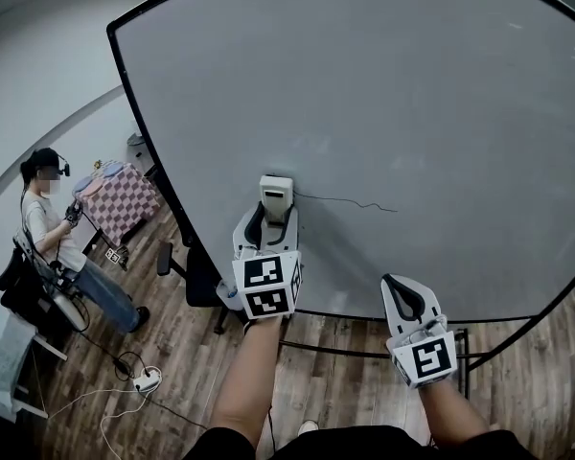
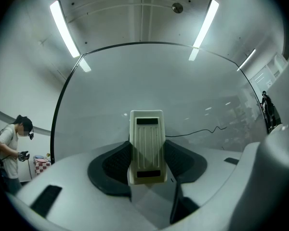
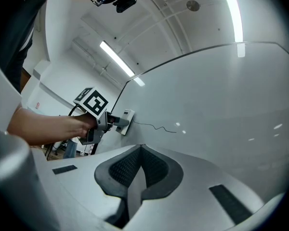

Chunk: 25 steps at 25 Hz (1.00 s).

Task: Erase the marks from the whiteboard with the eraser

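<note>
Holding eraser against whiteboard — left gripper clamps it.
Right gripper pinched together, empty; black line beside eraser.

Bright ceiling tubes, strong fisheye distortion

Lab room: big whiteboard, wood floor, strip lights.

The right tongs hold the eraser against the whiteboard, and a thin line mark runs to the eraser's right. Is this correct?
No: the left tongs hold the eraser against the whiteboard, as the left gripper view shows. The right tongs are shut and empty. The line mark does run to the eraser's right.
</note>
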### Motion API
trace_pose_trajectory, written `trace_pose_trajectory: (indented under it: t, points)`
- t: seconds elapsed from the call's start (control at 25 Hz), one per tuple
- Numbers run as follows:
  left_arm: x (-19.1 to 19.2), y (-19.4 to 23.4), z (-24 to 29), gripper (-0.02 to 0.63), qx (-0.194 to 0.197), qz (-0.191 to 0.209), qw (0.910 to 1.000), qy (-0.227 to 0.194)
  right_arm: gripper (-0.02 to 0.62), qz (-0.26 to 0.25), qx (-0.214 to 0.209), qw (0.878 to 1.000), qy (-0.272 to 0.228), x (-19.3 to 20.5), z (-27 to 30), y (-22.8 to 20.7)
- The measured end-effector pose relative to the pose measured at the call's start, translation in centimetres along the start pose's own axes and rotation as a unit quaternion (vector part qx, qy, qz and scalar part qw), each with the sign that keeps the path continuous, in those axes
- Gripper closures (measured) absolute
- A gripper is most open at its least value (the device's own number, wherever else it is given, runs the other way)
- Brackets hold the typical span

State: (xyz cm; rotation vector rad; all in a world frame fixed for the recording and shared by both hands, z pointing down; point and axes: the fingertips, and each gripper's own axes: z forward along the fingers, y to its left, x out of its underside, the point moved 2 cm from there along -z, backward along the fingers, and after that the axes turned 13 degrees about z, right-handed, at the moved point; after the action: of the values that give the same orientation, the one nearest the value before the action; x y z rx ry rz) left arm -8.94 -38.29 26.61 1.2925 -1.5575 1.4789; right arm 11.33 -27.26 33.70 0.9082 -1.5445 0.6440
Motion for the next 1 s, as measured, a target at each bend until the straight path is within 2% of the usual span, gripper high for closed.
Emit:
trace_pose_trajectory:
  t: [0.44, 1.0]
  points:
    - [-0.2, -0.6, 0.3, 0.37, 0.0, -0.011, 0.9999, 0.008, 0.577, -0.002, -0.007, 1.0, -0.011, -0.5, -0.1, -0.5]
    - [-2.0, -5.7, 0.8, 0.371, 0.027, 0.001, 0.9996, -0.004, 0.577, 0.0, 0.002, 1.0, -0.018, -0.4, -0.9, -1.9]
